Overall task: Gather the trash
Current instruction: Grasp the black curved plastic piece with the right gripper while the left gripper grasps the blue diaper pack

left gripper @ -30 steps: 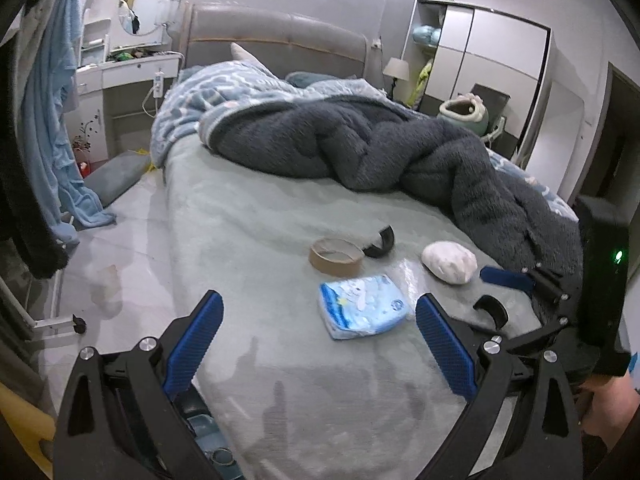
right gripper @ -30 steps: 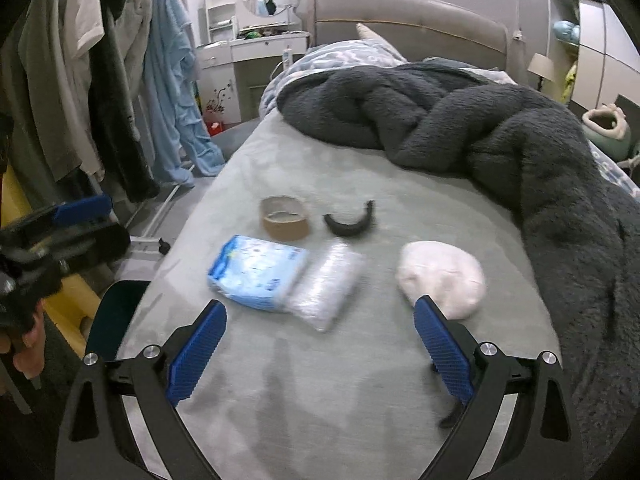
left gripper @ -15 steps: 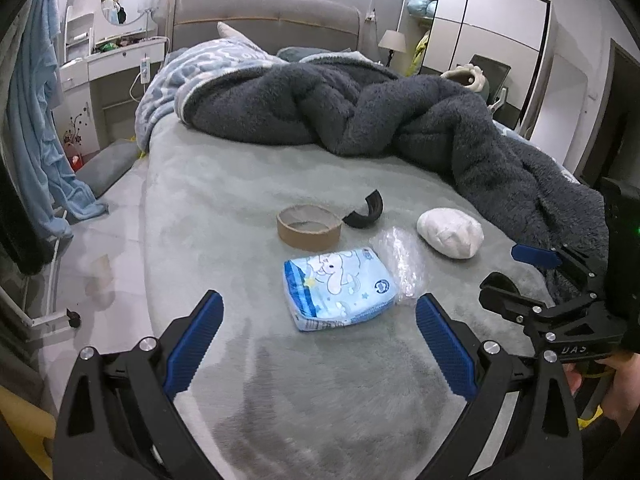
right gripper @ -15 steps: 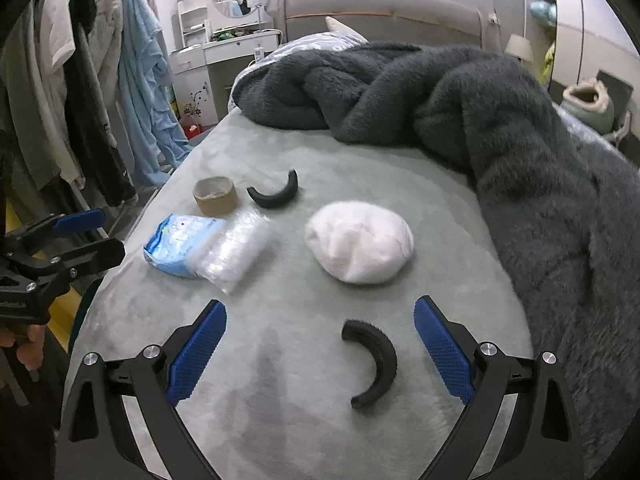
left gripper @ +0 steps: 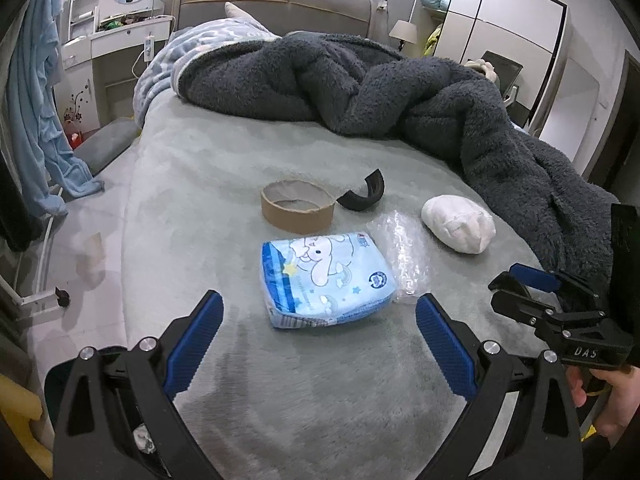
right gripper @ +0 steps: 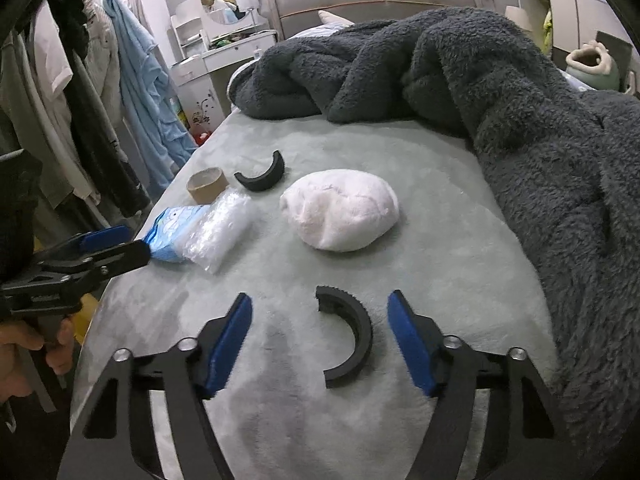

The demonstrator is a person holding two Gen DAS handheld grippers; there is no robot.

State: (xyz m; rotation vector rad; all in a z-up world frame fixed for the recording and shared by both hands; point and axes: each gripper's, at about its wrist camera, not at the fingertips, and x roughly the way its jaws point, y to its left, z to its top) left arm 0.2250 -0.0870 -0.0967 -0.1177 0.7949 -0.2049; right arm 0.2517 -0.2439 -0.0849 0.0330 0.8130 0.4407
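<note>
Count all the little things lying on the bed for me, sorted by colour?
Black: 2, curved black plastic piece near the tool and curved black plastic piece farther back
White: 1, white crumpled wad
Brown: 1, brown cardboard tape ring
Blue: 1, blue tissue pack
Clear: 1, clear plastic wrapper
Total: 6

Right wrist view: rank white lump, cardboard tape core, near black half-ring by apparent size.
1. white lump, clearly largest.
2. near black half-ring.
3. cardboard tape core, smallest as seen.

The half-ring lies much closer to the camera, so 2 versus 3 says little about true size.
</note>
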